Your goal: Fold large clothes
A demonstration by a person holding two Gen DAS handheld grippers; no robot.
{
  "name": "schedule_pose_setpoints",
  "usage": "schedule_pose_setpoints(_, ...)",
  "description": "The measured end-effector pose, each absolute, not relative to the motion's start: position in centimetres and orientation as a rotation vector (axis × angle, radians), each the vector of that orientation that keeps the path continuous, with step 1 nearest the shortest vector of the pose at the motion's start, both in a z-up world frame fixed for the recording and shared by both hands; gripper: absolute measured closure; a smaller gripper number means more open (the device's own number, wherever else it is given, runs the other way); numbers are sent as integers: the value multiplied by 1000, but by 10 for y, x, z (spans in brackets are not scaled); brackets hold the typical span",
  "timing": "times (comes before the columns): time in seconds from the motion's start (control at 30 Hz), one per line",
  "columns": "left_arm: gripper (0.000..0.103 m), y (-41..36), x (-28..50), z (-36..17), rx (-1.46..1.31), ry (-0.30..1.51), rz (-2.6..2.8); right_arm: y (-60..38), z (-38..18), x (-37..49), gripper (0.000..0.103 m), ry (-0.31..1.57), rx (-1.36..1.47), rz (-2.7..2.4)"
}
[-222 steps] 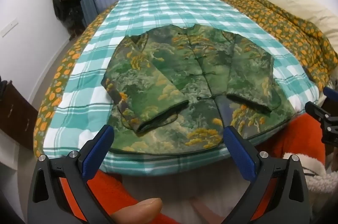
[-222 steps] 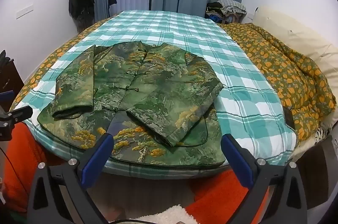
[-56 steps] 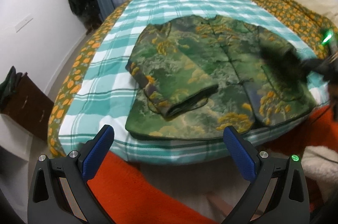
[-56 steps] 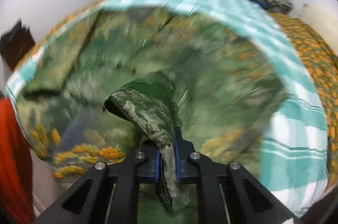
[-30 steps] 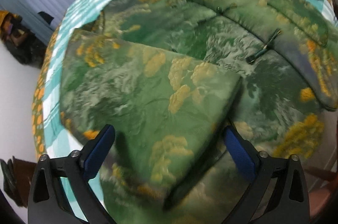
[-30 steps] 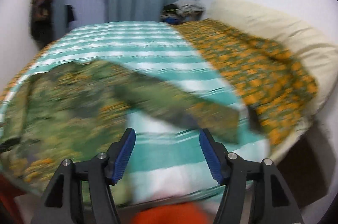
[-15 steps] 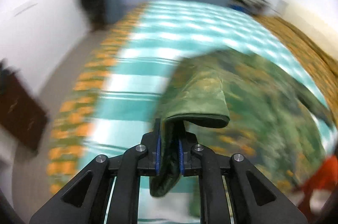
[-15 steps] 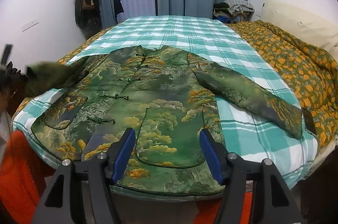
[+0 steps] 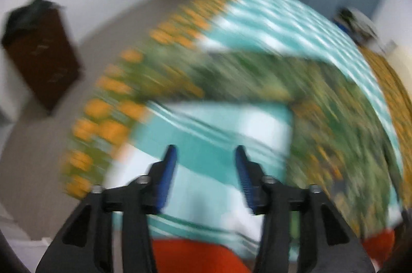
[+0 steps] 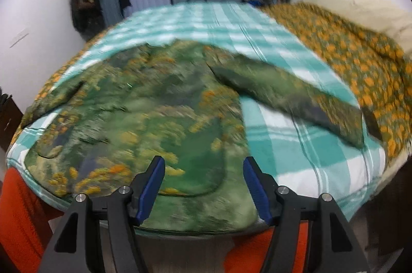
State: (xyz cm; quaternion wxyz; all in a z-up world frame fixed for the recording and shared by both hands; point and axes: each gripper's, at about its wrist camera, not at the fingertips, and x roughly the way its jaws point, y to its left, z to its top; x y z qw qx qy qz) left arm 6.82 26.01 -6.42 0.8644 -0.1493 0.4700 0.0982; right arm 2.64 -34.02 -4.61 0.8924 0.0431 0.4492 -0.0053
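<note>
A green patterned jacket [image 10: 144, 108] is lying front-up on the checked bedspread [image 10: 303, 159], both sleeves spread outward, likely flattened ready for folding. The right gripper [image 10: 203, 182] is hovering above its hem, jaws apart and empty. The left gripper [image 9: 204, 177], also parted and empty, is hanging beside the blurred left sleeve [image 9: 195, 72].

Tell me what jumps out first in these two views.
The green and gold patterned jacket spread open across the teal checked bedspread, one sleeve stretched toward the orange-flowered quilt. The left gripper and right gripper are open and empty near the bed's edge; the left view is badly blurred.
</note>
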Motion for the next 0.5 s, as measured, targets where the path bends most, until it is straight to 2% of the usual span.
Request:
schedule_pose_setpoints(0.07, 33, 219, 79, -89, -295, 1050, 81, -354, -61, 34, 39, 1014, 116, -8)
schedule_pose_setpoints(0.27, 31, 146, 109, -153, -201, 1236, -83, -385, -112, 53, 39, 1199, 224, 17)
schedule_pose_setpoints(0.37, 31, 130, 106, -157, -133, 1229, -88, -396, -136, 57, 39, 1260, 308, 25)
schedule_pose_setpoints(0.4, 36, 126, 105, -158, -138, 1231, -116, -397, -141, 59, 39, 1277, 321, 31)
schedule_pose_setpoints(0.47, 68, 123, 103, -158, -177, 1246, -144, -397, -149, 61, 39, 1299, 340, 44)
schedule_pose_setpoints(0.5, 79, 121, 102, -158, -183, 1247, -142, -397, -150, 61, 39, 1303, 348, 50)
